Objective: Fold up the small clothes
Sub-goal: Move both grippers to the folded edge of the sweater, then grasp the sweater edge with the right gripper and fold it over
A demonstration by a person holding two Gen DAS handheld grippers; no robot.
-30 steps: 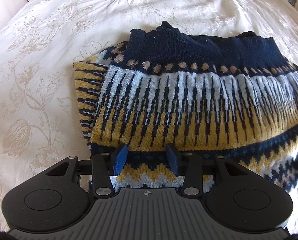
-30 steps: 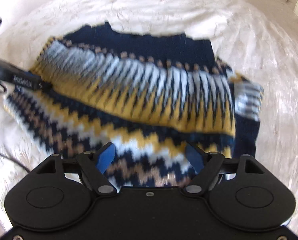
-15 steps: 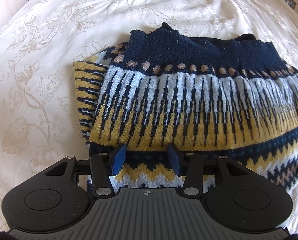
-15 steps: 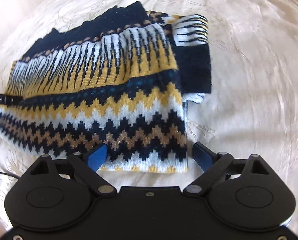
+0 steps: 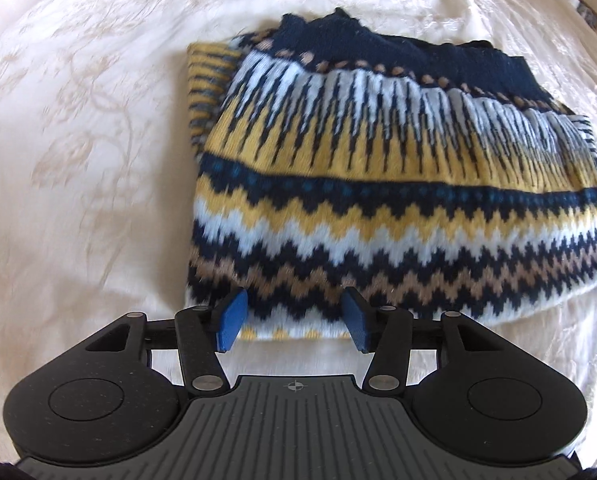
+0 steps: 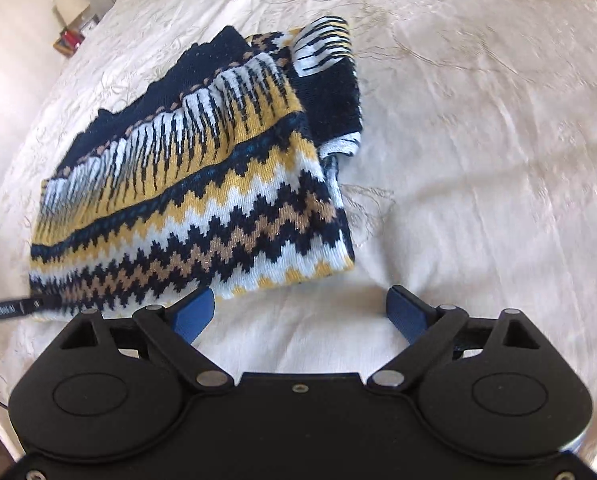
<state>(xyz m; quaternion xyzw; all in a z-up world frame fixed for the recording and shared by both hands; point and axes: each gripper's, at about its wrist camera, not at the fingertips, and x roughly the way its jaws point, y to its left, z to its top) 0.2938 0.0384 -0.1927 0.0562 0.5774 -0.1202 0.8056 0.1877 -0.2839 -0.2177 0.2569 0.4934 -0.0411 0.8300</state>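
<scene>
Our left claw [image 5: 294, 318] sits at the bottom centre of its view, its blue pads apart at a moderate width and holding nothing; between them lies the near hem of the sweater [image 5: 378, 200], and whether the pads touch the knit we cannot tell. Our right claw [image 6: 300, 316] is spread wide and empty at the bottom centre of its frame, over bare bedspread [image 6: 478, 160], just off the sweater's near right corner.

Outward from there, the sweater [image 6: 202, 184] lies folded into a compact rectangle on the bed, filling the centre and right of the left view and the centre left of the right view. A sleeve end [image 6: 330, 80] sticks out past the fold along the far right edge.

We judge that one fold is laid and both claws are free, so the step in hand is either a final tidy or one more fold. The next move probably calls for tucking that sleeve end in, or closing both claws on the near hem and carrying it toward the navy collar band, keeping the layers from sliding.
</scene>
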